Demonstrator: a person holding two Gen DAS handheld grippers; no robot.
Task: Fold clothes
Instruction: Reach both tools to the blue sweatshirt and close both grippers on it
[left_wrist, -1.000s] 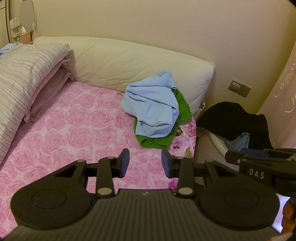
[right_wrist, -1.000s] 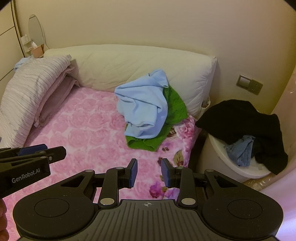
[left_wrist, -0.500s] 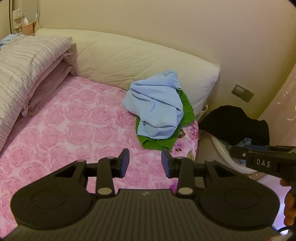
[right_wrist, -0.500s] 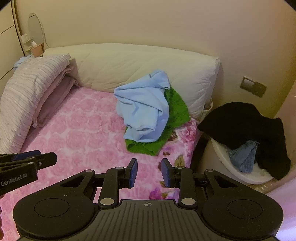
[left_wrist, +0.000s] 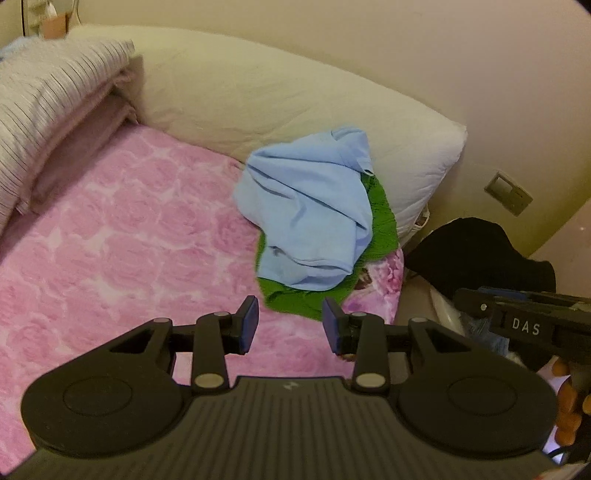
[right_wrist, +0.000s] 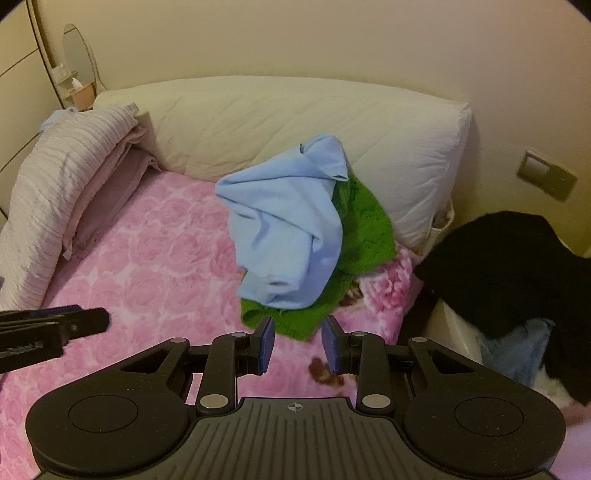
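My left gripper (left_wrist: 290, 325) and right gripper (right_wrist: 297, 345) gape empty; grabbing the blue shirt (left_wrist: 310, 214) may drag the green knit (left_wrist: 380, 221) along.

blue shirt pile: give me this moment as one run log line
phase: approach | left gripper: open, empty | right gripper: open, empty | blue shirt: crumpled on green knit | folds: none yet

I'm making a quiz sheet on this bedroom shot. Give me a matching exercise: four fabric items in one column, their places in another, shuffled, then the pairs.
Items:
1. light blue shirt
2. green knit
3. black garment
4. striped blanket

Places:
A. draped over the white basket beside the bed
B. folded at the bed's left edge
C. on top of the pile
D. under the blue one

Pairs: 1-C, 2-D, 3-A, 4-B
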